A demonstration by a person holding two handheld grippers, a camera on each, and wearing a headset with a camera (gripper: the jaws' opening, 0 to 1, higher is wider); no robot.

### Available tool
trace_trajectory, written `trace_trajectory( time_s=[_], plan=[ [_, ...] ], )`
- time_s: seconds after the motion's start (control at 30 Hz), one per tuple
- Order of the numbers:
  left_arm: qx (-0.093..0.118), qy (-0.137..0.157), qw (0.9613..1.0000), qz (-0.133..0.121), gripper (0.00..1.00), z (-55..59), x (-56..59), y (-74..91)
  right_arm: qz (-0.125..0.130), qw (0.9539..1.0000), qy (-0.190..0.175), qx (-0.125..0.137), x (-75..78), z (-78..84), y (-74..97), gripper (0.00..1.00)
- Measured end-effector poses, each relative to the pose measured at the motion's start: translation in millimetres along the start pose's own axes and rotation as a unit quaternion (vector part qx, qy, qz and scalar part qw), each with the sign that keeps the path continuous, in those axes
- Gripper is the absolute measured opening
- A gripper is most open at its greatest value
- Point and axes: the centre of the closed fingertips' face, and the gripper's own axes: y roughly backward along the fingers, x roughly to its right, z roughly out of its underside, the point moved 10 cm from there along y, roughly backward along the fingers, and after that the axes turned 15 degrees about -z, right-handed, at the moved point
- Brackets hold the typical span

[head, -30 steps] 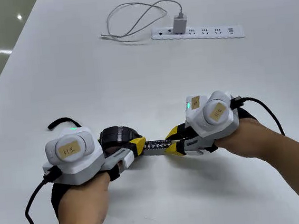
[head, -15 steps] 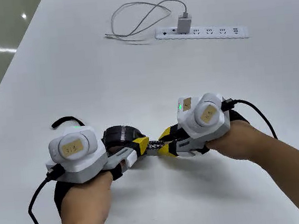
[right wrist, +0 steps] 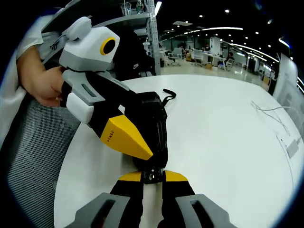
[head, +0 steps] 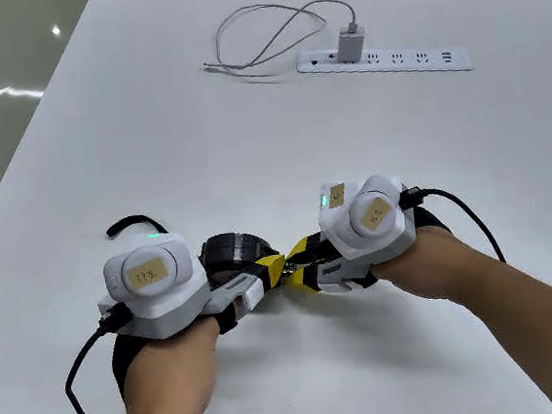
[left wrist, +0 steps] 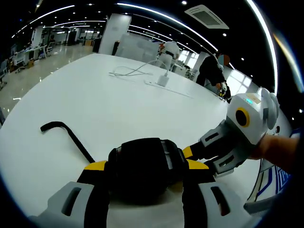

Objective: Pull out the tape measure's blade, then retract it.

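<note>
The left gripper is closed around the tape measure. Its two yellow-tipped jaws press the black, rounded case from either side, spread just as wide as the case. The case rests on the white table, low in the head view, near the person's edge.

The right gripper has its jaws drawn in narrow, almost together, and pinches the end of the blade between its yellow tips. Very little blade is out. In the head view the tips of the two grippers nearly meet just to the right of the case. In the right gripper view, one yellow jaw of the left gripper lies across the side of the case, directly above the pinched blade end.

A black strap trails from the case across the table, away to the left.

The left hand grips the left gripper from behind and the right hand grips the right one, with both forearms coming in from the bottom of the head view. A black cable runs back from the right gripper.

Well apart from all this, at the far side of the table, lies a white power strip with a white charger plugged into it. The charger's white cord loops off to the left.
</note>
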Motion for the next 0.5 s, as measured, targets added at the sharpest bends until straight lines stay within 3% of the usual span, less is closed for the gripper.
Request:
trace_trajectory(
  time_s=[0.5],
  plan=[
    [0.005,-0.007,1.0000,-0.003,0.60,0.6,2.8,0.5,0.005,1.0000,-0.007,-0.003,-1.6,0.6,-2.7,0.12]
  ],
)
